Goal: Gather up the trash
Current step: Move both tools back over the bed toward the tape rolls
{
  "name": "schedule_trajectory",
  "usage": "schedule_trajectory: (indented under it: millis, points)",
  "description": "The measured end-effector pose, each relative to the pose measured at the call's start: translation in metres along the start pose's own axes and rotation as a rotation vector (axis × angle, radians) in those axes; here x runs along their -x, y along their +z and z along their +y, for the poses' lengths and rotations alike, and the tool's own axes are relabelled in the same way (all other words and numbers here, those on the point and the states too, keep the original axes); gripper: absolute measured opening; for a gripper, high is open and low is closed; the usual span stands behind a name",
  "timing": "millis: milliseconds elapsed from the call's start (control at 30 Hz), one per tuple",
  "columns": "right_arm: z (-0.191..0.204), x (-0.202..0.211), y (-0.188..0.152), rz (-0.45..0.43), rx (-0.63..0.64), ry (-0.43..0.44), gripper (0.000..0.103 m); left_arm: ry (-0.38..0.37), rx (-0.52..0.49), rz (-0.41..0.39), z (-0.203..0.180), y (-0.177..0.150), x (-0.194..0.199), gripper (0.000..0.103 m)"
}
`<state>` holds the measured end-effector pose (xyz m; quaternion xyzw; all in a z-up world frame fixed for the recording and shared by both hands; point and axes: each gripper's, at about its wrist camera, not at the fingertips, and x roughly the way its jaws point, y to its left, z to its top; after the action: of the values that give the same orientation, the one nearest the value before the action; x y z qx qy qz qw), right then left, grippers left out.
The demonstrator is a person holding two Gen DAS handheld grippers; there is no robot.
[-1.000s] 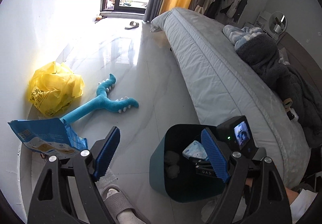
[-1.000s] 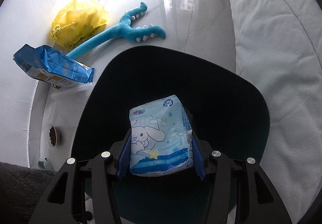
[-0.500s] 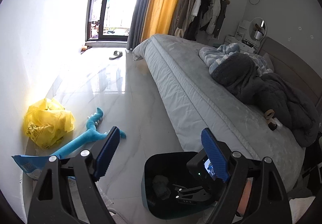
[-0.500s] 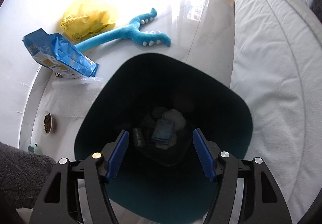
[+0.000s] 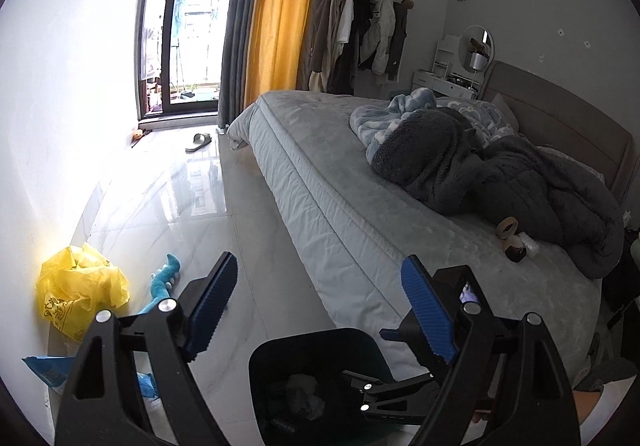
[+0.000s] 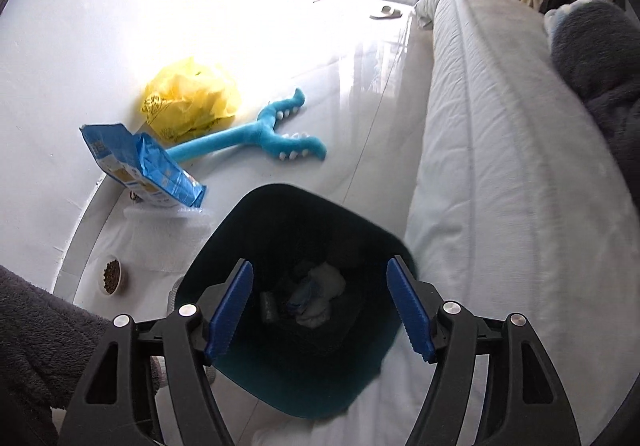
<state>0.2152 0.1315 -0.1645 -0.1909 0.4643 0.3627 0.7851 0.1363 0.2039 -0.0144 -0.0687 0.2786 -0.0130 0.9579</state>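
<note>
My right gripper [image 6: 320, 262] hangs above the dark teal bin [image 6: 280, 193]; its jaws are opening and nothing is between them. At the bottom of the bin lies a crumpled blue and white pack [image 6: 316, 294] with other scraps. My left gripper [image 5: 319, 260] is open and empty, held higher, beside the bin [image 5: 312, 334]. On the floor by the wall lie a yellow plastic bag [image 6: 192, 101], a blue packet [image 6: 140, 161] and a clear plastic wrap [image 6: 168, 213]. A cardboard roll [image 5: 508, 228] sits on the bed.
The bed [image 6: 500, 165] runs along the right, close against the bin, with dark blankets [image 5: 480, 165] heaped on it. A blue plush toy [image 6: 256, 133] lies by the bag. A small food bowl [image 6: 110, 274] stands near the wall. A slipper [image 5: 199, 141] lies by the window.
The right gripper let go of the cartoon-print tissue pack, which dropped into the bin; its jaws widened and it rose. The left gripper rose and tilted up toward the room.
</note>
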Motion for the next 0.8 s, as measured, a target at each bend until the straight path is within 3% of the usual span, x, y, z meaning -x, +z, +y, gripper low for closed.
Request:
schedule_trajectory:
  millis: [300,800]
  points:
    - [-0.051,0.059,-0.005,-0.127,-0.068,-0.043,0.073,-0.066,-0.006,-0.003,-0.041,0.010,-0.017,0.087]
    - [-0.128,0.114,-0.033,-0.206,-0.197,-0.127,0.074,-0.152,-0.016,0.020,-0.095,0.013,-0.044,0.089]
